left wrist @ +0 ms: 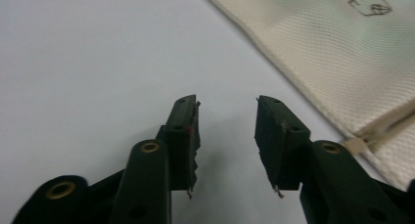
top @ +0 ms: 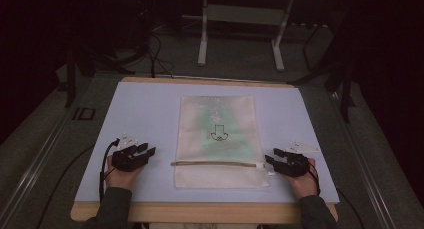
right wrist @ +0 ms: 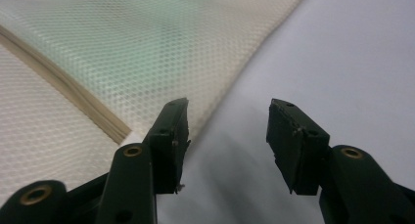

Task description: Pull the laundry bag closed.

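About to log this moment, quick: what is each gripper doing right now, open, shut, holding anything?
Left gripper: open, empty, beside the mesh bag.
Right gripper: open, empty, at the bag's other edge.

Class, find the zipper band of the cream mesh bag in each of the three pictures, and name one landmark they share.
High view: the zipper band runs crosswise low on the mesh bag, between the two grippers.
Left gripper view: its end lies at the right edge, right of the open jaws.
Right gripper view: it slants from the left edge down to the left jaw.
Shared landmark: the black drawing on the bag.
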`<action>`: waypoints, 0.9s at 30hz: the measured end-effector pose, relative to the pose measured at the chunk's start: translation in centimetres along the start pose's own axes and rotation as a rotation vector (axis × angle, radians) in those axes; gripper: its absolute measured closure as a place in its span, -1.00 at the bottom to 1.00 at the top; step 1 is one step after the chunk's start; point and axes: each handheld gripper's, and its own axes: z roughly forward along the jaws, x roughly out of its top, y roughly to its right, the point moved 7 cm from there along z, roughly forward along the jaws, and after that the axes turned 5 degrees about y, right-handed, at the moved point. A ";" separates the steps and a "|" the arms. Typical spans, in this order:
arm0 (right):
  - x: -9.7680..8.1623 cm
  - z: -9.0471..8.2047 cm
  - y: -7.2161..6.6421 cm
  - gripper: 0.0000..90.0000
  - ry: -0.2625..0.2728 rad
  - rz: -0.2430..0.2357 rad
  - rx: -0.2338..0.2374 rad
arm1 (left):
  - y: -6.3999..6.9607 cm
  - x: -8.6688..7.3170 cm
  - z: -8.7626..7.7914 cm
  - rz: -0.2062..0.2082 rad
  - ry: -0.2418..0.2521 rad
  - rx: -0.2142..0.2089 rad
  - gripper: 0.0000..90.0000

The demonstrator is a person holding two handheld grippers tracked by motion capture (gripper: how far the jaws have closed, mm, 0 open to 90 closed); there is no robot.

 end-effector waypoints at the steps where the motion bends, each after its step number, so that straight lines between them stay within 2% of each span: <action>1: 0.1 0.0 -0.1 0.12 -0.003 -0.007 0.006 | 0.2 0.0 0.0 0.006 0.001 -0.008 0.36; 4: 0.2 0.2 -0.7 0.13 -0.011 -0.022 0.024 | 0.8 0.0 0.0 0.018 0.000 -0.042 0.38; 9: 0.5 0.4 -1.1 0.17 -0.017 -0.031 0.035 | 1.5 -0.1 -0.1 0.049 -0.018 -0.070 0.38; 16: 0.9 0.6 -1.7 0.23 -0.027 -0.047 0.059 | 2.0 -0.1 -0.2 0.063 -0.018 -0.100 0.43; 21: 1.3 0.5 -1.8 0.42 -0.018 -0.045 0.065 | 2.3 -0.3 -0.3 0.074 -0.024 -0.115 0.61; 27: 1.9 0.5 -2.3 0.50 -0.022 -0.046 0.088 | 2.6 -0.2 -0.7 0.090 -0.010 -0.133 0.70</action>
